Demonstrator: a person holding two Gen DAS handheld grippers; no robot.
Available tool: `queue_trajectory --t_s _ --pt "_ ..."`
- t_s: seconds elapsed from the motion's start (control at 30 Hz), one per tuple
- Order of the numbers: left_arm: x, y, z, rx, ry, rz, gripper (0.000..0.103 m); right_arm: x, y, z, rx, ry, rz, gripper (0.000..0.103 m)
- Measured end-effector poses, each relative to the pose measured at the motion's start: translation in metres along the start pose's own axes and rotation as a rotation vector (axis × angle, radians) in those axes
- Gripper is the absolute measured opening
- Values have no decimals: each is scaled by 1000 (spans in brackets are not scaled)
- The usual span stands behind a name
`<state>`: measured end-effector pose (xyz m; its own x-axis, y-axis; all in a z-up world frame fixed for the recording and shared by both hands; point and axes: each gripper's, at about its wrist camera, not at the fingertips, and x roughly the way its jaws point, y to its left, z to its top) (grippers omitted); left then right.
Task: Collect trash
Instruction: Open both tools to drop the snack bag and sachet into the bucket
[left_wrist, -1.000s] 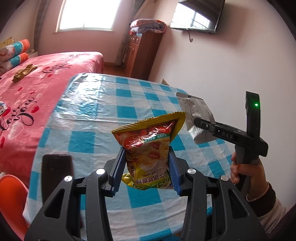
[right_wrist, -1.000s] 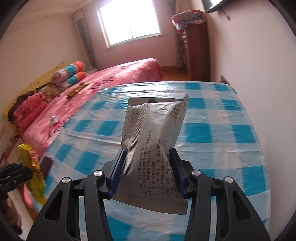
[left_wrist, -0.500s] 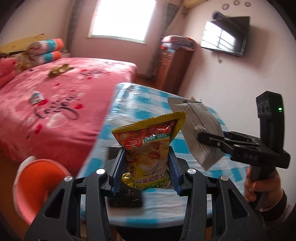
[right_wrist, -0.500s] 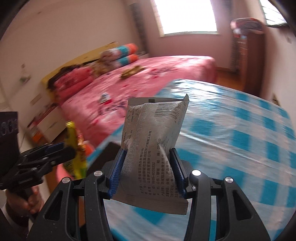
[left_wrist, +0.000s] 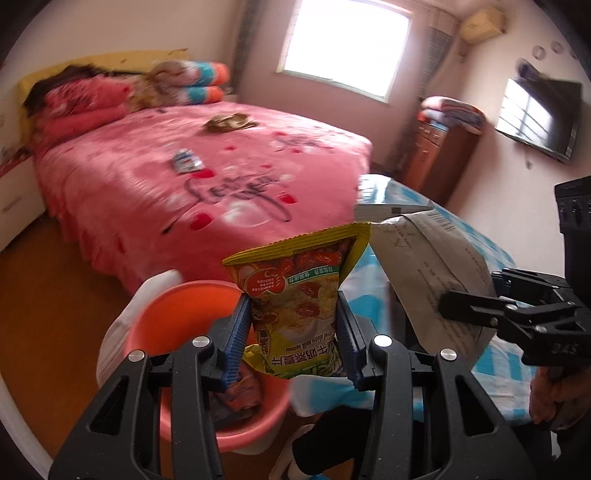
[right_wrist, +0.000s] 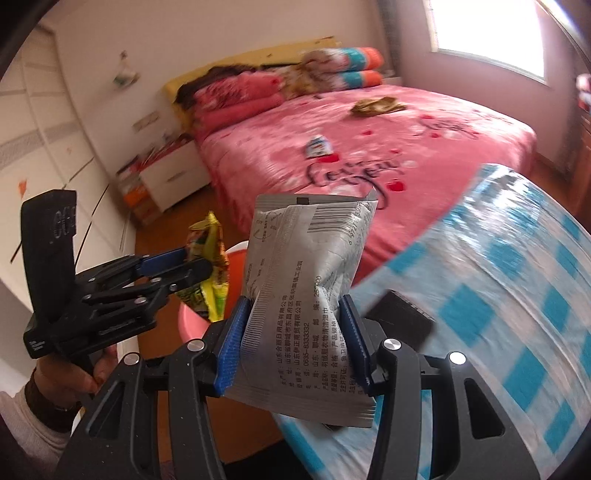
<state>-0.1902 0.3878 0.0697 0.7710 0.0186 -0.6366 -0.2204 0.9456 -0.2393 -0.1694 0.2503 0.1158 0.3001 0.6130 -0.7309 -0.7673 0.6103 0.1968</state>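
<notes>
Left tongs (left_wrist: 291, 341) clamped on a yellow-green snack packet (left_wrist: 295, 295), blue pads pressing its two sides, packet upright with its sealed top edge uppermost. Held just above the rim of an orange bin (left_wrist: 173, 317) on the wooden floor, the bin's white liner folded over its edge and some wrappers already lying inside. Right tongs (right_wrist: 293, 339) closed on a grey sachet (right_wrist: 306, 280) printed with black text and a barcode, gripped across its lower half, the upper part standing free and slightly crumpled. In the left wrist view, the right tongs and sachet seen at the right side, just beside the snack packet, over the edge of the desk (left_wrist: 491, 354) with its blue-and-white checked cover. In the right wrist view, the left tongs seen at the left with the snack packet edge-on, above the pink-orange rim of the bin; a hand (right_wrist: 74, 373) in a pale sleeve wrapped round the handle. A dark flat object (right_wrist: 400, 317) lying near the desk edge, too blurred to identify. Beyond, a bed with a pink cover (left_wrist: 207, 192), two more bits of litter on it: a small blue-white wrapper (left_wrist: 186, 160) and a brownish crumpled one (left_wrist: 229, 121) further back.
</notes>
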Motion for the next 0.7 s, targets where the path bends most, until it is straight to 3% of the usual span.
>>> queue_trajectory --t_s 0.33,0.57,0.63,0.7 --pt "21 62 -22 -136 45 59 46 72 54 27 -113 104 37 51" --pt "38 90 -34 -218 73 72 50 104 65 27 -143 149 24 53" --pt "41 95 -37 -234 76 86 58 108 63 27 -120 154 37 69" --pt "42 95 -37 -232 67 119 73 104 58 25 -93 136 59 79"
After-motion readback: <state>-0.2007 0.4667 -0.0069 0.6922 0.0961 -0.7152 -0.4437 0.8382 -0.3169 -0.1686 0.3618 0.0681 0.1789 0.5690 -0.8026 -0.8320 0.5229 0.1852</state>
